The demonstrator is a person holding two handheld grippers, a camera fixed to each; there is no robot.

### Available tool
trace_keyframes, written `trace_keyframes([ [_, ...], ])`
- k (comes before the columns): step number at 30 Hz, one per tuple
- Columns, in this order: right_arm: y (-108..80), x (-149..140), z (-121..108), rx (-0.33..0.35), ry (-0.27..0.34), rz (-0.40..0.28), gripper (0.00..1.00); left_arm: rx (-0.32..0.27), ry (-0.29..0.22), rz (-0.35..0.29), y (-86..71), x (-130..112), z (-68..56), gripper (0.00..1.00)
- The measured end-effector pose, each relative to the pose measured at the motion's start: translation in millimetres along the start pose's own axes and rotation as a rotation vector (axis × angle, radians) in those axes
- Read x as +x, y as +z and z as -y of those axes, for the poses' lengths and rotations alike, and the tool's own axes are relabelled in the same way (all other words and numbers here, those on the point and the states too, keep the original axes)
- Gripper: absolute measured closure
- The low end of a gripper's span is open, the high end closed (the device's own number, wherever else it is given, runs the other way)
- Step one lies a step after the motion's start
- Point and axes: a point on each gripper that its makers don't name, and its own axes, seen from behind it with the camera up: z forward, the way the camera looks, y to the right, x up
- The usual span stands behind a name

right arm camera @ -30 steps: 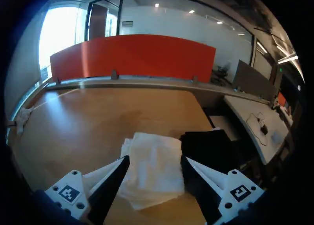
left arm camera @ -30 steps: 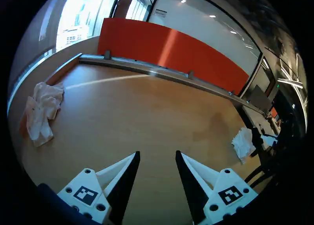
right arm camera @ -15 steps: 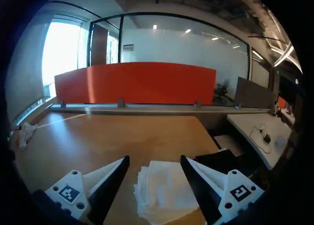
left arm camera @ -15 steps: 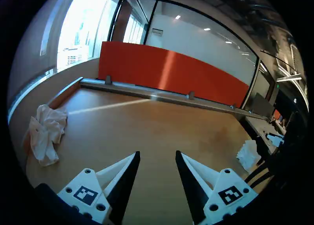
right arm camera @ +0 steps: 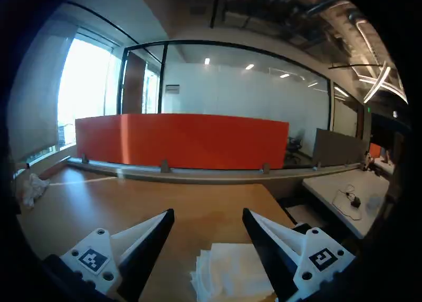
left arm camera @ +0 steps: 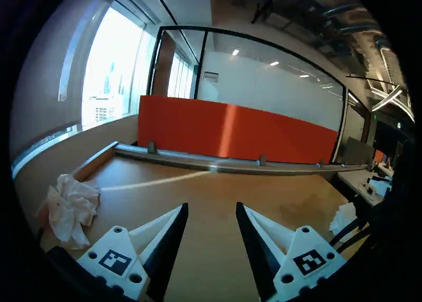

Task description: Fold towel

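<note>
Both grippers have tilted up off the desk [left arm camera: 211, 191] since a second ago, so the ceiling now shows and the cloths sit lower in each view.

The wooden desk runs back to an orange divider [left arm camera: 237, 136]. On its near right edge lies the folded stack [right arm camera: 237, 270], just below the right gripper [right arm camera: 208, 210] and also seen far right in the left gripper view. A crumpled towel [left arm camera: 71, 212] waits well apart at the far left edge. Each claw is spread wide and pinches nothing; the left gripper [left arm camera: 211, 204] points over bare wood. One fold looks finished and the hands seem to be between towels. The next move likely calls for swinging left to the crumpled towel, dropping low and nipping a loose edge to drag it to the middle.
</note>
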Motion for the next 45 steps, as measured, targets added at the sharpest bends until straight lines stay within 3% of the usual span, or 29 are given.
trace_keyframes([
  [5, -0.1, 12, 16, 0.013, -0.008, -0.028, 0.00, 0.026, 0.030, -0.056, 1.9, 16, 7.6, 0.34],
  [12, 4.0, 22, 41, 0.024, -0.001, -0.059, 0.00, 0.055, 0.051, -0.063, 6.6, 21, 19.0, 0.34],
  [27, 10.5, 34, 104, 0.050, 0.012, -0.091, 0.00, 0.042, 0.062, -0.097, 15.1, 33, 25.1, 0.34],
  [36, 8.8, 36, 116, 0.049, 0.028, -0.080, 0.00, 0.020, 0.055, -0.113, 22.3, 34, 22.2, 0.35],
  [45, 5.7, 39, 119, 0.050, 0.024, -0.070, 0.00, 0.023, 0.104, -0.125, 28.4, 23, 24.5, 0.35],
])
